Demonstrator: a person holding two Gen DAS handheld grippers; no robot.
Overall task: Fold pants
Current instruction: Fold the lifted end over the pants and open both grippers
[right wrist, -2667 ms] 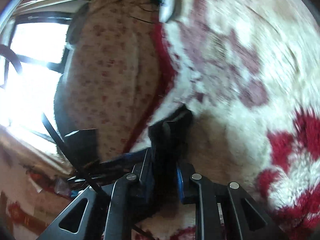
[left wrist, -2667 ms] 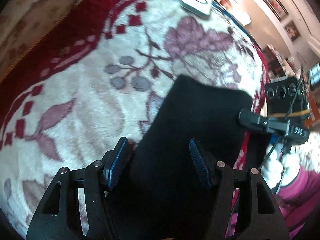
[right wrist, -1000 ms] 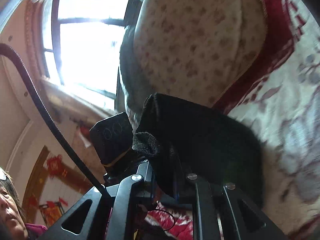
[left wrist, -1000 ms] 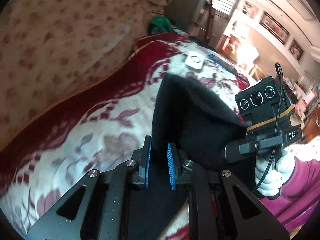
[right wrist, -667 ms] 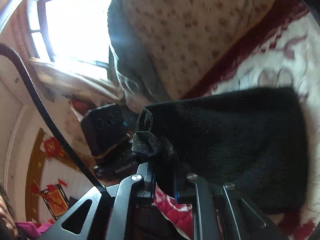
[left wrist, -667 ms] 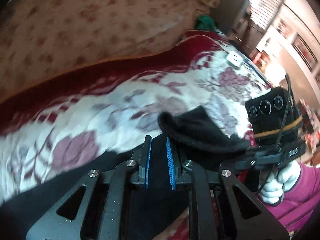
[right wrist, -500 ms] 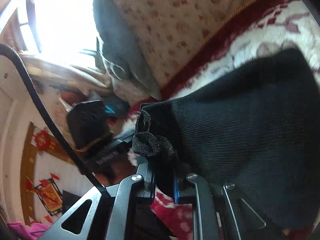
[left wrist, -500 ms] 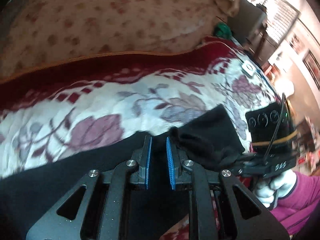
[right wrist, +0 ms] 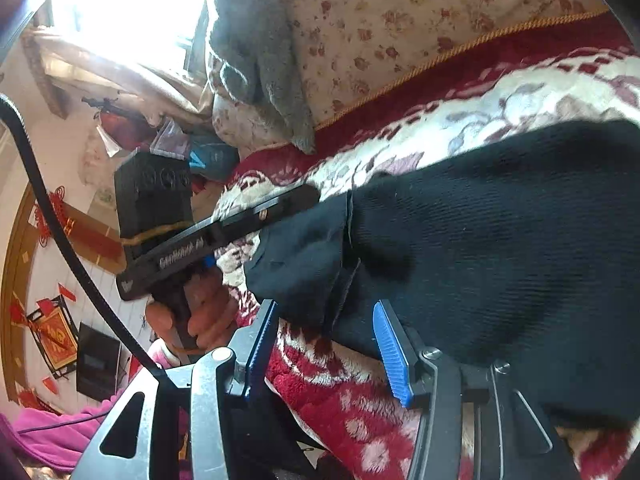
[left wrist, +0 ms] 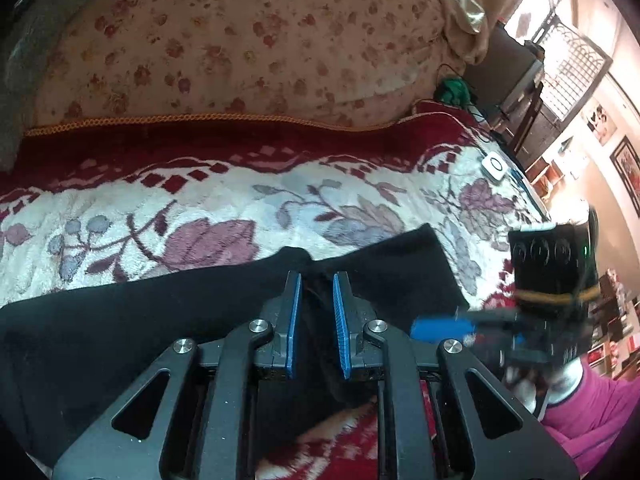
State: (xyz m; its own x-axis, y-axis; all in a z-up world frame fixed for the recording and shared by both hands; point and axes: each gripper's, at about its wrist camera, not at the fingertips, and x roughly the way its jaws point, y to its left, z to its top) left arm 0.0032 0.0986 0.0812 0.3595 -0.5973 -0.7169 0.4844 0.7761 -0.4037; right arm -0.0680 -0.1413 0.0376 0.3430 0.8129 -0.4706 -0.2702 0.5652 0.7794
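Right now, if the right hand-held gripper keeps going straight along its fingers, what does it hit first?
Probably the black pants: the right hand-held gripper has just been opening, and the folded edge lies right ahead of its fingertips. Depth is uncertain.

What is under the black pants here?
The black pants lie on the flowered blanket, which shows all around them. Whether anything else lies beneath cannot be seen, as the cloth covers it.
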